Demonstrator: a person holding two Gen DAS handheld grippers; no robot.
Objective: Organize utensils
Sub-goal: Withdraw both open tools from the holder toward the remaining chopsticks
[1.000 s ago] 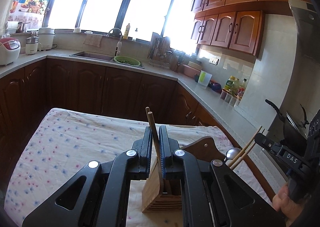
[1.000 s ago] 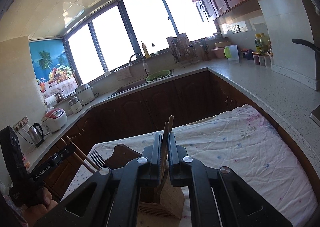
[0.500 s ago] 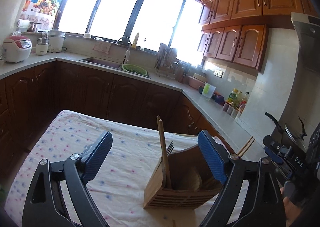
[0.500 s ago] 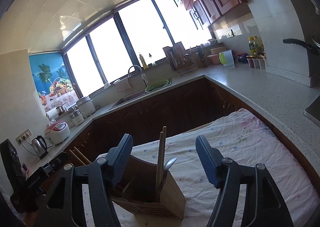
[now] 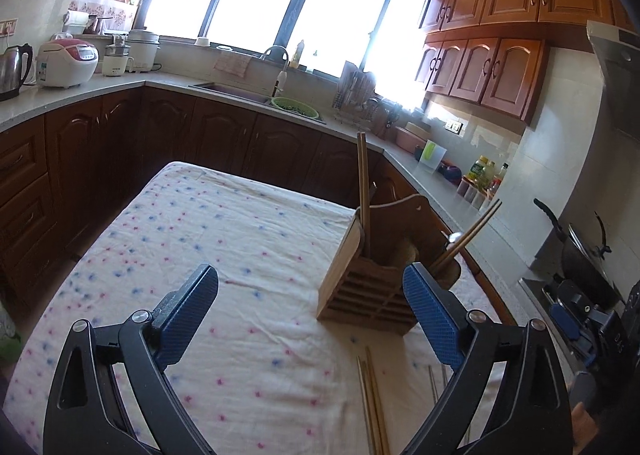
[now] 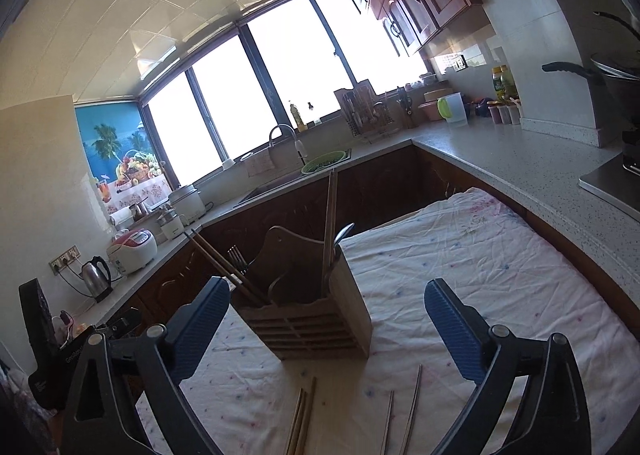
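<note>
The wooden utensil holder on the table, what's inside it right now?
The wooden utensil holder holds upright chopsticks, a leaning pair, a fork and a spoon. Its walls hide their lower ends and anything shorter.

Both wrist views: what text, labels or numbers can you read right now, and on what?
"Gen...": white lettering on the left gripper housing, right wrist view; the rest is blurred.
"D S": white letters on the right gripper housing, left wrist view; the middle letter is unclear.
Rice cooker panel and labels on the bottles: too small to read.
Both grippers' jaws have just been opening, with nothing between them.
</note>
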